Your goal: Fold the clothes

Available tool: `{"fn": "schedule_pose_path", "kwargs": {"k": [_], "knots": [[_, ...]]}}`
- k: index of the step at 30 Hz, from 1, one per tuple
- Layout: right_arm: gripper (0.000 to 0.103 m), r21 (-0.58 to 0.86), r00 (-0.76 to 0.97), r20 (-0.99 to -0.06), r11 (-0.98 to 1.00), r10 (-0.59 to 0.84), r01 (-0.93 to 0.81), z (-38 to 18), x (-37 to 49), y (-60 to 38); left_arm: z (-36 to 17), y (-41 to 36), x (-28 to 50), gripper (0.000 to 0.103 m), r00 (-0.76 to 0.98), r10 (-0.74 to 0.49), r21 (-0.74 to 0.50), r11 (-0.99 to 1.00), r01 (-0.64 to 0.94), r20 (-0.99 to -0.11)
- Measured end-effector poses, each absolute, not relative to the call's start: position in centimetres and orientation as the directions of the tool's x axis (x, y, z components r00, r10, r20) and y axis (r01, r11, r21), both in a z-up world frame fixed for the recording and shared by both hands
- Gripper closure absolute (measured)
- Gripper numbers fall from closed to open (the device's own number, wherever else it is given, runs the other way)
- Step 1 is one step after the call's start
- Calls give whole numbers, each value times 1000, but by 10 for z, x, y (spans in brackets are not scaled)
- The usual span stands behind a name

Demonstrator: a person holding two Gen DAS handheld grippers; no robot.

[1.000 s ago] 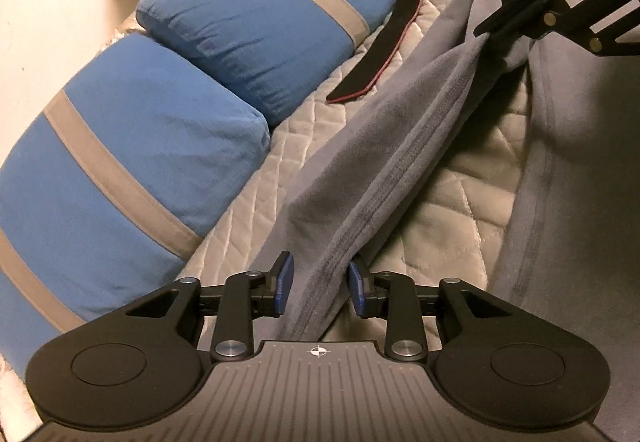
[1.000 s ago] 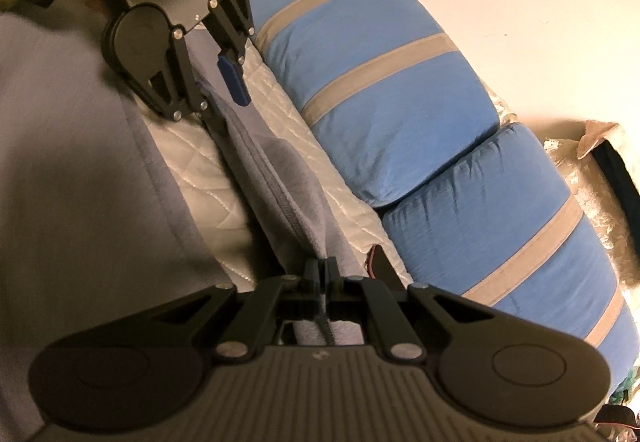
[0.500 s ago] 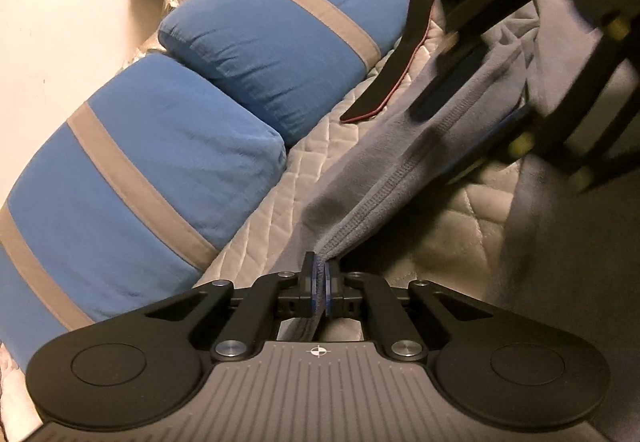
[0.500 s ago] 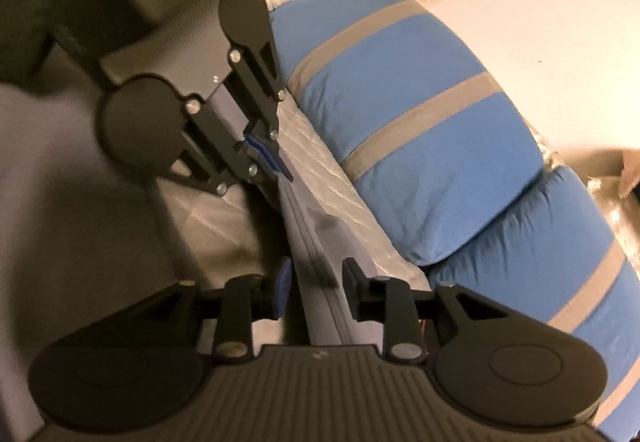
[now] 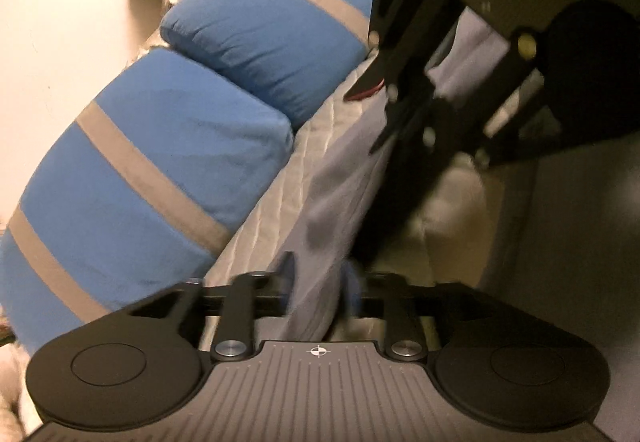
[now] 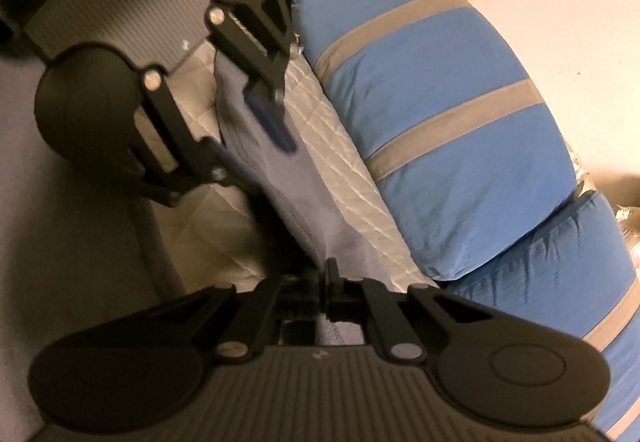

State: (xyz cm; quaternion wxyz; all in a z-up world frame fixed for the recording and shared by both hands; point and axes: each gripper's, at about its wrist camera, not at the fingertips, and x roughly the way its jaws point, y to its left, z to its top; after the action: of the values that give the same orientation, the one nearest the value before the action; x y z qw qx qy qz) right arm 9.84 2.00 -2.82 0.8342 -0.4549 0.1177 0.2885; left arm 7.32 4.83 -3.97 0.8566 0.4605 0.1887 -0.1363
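Two close wrist views facing each other along the grey garment (image 5: 320, 202) (image 6: 304, 210), sharing blue pillows (image 5: 132, 170) (image 6: 432, 146).

right claw (image 6: 323, 284) clamped on grey garment (image 6: 304, 202) | blue pillows (image 6: 432, 130) beside

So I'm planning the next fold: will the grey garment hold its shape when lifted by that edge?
Probably not. The grey garment sags in a soft strip between the right gripper and left gripper, so it seems floppy. It looks thick, likely grippy rather than slippery.
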Motion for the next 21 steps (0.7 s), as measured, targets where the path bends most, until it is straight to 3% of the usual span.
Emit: {"fn": "schedule_pose_path", "kwargs": {"k": [3, 11, 21], "knots": [[99, -685, 813, -454, 441, 366, -580, -24, 100, 16, -34, 65, 73, 56, 898, -33, 730, 570, 378, -439], [99, -685, 828, -437, 467, 352, -559, -15, 101, 13, -31, 139, 98, 56, 855, 205, 772, 562, 295, -476], [99, -670, 831, -435, 492, 348, -556, -8, 107, 10, -44, 188, 102, 56, 818, 250, 802, 473, 365, -519]]}}
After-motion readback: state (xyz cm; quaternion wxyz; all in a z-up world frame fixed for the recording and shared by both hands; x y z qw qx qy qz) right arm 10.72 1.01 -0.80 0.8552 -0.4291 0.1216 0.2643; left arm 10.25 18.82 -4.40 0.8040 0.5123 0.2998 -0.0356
